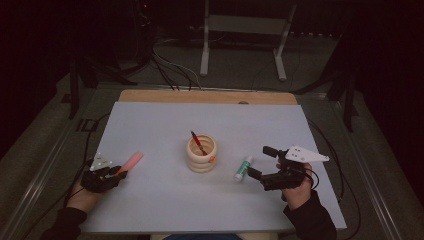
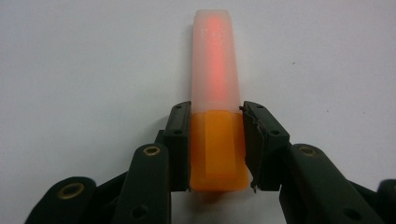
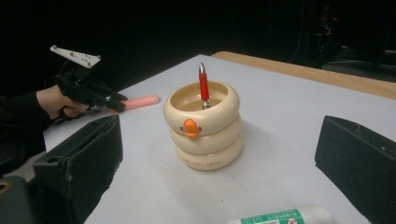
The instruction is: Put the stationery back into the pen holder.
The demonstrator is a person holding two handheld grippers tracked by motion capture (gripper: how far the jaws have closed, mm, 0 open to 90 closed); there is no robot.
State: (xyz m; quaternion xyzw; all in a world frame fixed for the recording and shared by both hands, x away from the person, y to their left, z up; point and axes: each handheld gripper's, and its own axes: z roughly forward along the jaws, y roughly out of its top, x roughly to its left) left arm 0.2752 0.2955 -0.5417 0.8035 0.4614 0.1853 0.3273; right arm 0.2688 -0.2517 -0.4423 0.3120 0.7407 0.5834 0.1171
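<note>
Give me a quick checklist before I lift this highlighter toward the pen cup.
1. Left gripper on the highlighter: jaws sit against both sides of the orange body. Ok.
2. Grip placement: at the orange end, with the long capped part sticking out, so it may tip. Not ok.
3. Pen cup upright at the middle of the table: ok.
4. Room in the cup: one red pen leans inside, with space beside it. Ok.
5. Right gripper open and apart from the cup: ok.
6. Glue stick lies off the lifting path, near the right gripper: ok.
</note>
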